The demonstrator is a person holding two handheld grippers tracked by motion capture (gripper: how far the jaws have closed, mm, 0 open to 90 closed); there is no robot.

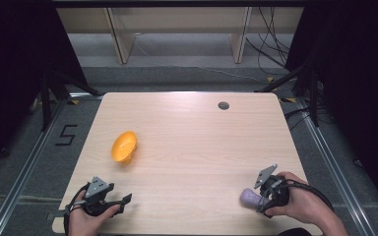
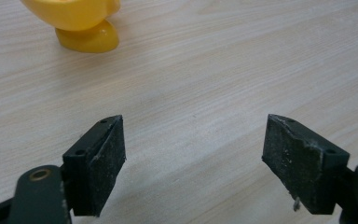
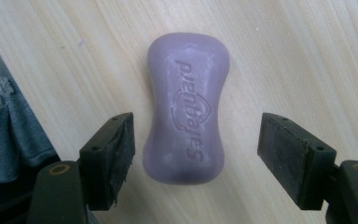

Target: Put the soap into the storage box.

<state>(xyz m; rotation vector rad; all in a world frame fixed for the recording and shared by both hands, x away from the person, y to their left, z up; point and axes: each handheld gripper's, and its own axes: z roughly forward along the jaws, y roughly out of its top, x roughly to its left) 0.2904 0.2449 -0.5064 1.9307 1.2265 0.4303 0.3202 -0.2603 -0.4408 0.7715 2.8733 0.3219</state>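
A purple bar of soap [image 3: 185,107] lies flat on the wooden table [image 1: 192,142], near its front right edge [image 1: 249,197]. My right gripper [image 3: 196,144] is open with the soap's near end between its jaws; the pads [image 3: 286,156] stand clear of the soap on both sides. In the high view the right gripper [image 1: 262,199] sits just right of the soap, held by a hand. A yellow footed dish [image 1: 124,146] lies tipped on its side at the left middle. My left gripper [image 2: 193,156] is open over bare wood, with the dish [image 2: 81,21] farther ahead; in the high view the left gripper [image 1: 123,202] is at the front left corner.
A small dark round grommet [image 1: 223,105] is set into the table near the far edge. Beyond the table are wooden furniture legs, cables on the floor and dark stands at both sides. A piece of grey fabric [image 3: 9,126] shows past the table edge.
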